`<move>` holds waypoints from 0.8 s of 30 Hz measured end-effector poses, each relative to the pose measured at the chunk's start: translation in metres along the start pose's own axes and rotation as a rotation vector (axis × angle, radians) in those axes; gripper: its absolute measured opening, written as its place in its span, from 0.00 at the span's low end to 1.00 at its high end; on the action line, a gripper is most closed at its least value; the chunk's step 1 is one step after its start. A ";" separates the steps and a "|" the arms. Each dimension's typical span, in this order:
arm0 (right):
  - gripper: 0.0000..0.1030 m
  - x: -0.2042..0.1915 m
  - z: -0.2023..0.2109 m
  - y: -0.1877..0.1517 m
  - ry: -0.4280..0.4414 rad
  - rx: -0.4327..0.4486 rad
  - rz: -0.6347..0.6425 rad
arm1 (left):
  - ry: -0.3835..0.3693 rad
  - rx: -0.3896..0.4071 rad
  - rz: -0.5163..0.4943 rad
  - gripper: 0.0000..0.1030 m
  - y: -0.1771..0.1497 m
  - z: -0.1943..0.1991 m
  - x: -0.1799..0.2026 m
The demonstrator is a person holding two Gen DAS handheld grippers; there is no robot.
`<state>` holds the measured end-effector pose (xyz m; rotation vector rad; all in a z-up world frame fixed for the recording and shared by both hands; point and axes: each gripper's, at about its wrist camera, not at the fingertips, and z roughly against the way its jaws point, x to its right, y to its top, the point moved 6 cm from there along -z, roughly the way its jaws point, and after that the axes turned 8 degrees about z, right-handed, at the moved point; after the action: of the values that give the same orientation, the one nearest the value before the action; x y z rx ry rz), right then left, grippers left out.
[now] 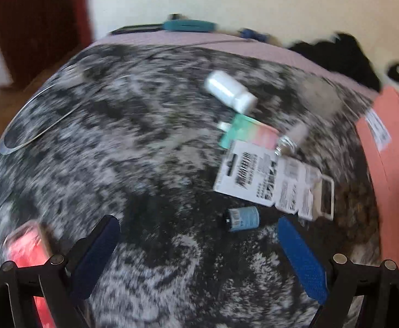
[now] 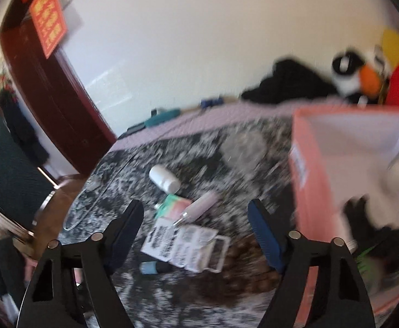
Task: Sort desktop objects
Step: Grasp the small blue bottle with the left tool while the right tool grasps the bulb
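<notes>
A cluster of small objects lies on the black-and-white mottled tabletop. A white pill bottle lies on its side. Nearer are a teal-and-pink packet, a pale tube and a white printed blister card. A small blue battery lies closest. My left gripper hovers open just short of the battery. My right gripper hangs open above the cluster, nothing between its fingers.
A salmon-pink box stands open at the right with a white lining. A red object sits by the left fingers. A clear curved piece lies far left. Dark clothes and a plush toy sit behind.
</notes>
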<state>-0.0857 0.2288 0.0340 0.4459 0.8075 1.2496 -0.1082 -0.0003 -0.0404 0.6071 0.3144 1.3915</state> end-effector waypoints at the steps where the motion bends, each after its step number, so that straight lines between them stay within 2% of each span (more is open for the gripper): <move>1: 0.75 0.001 -0.012 -0.003 0.013 -0.022 -0.020 | -0.015 0.001 -0.043 0.92 -0.002 -0.005 0.003; 4: 0.69 0.007 -0.048 -0.010 0.049 -0.093 -0.071 | -0.086 0.004 -0.185 0.84 -0.011 -0.019 0.020; 5: 0.67 0.009 -0.060 -0.012 0.061 -0.115 -0.086 | -0.110 -0.005 -0.233 0.77 -0.014 -0.026 0.027; 8: 0.62 0.016 -0.096 -0.017 0.082 -0.181 -0.125 | -0.169 -0.026 -0.315 0.70 -0.016 -0.037 0.041; 12: 0.63 0.031 -0.135 -0.027 0.130 -0.263 -0.246 | -0.233 -0.057 -0.333 0.70 -0.015 -0.050 0.048; 15: 0.63 0.044 -0.160 -0.037 0.164 -0.314 -0.353 | -0.265 -0.087 -0.361 0.64 -0.018 -0.060 0.052; 17: 0.63 0.050 -0.173 -0.042 0.167 -0.332 -0.396 | -0.240 -0.102 -0.389 0.41 -0.020 -0.069 0.052; 18: 0.63 0.051 -0.177 -0.042 0.160 -0.329 -0.397 | -0.252 -0.109 -0.383 0.33 -0.019 -0.072 0.050; 19: 0.64 0.051 -0.179 -0.040 0.150 -0.320 -0.387 | -0.265 -0.116 -0.378 0.30 -0.019 -0.074 0.049; 22: 0.65 0.045 -0.188 -0.036 0.165 -0.316 -0.380 | -0.300 -0.128 -0.379 0.30 -0.019 -0.077 0.048; 24: 0.65 0.041 -0.193 -0.035 0.176 -0.318 -0.375 | -0.293 -0.138 -0.408 0.35 -0.023 -0.079 0.049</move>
<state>-0.2032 0.2338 -0.1288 -0.0734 0.7802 1.0476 -0.1237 0.0632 -0.1105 0.5852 0.0965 0.9097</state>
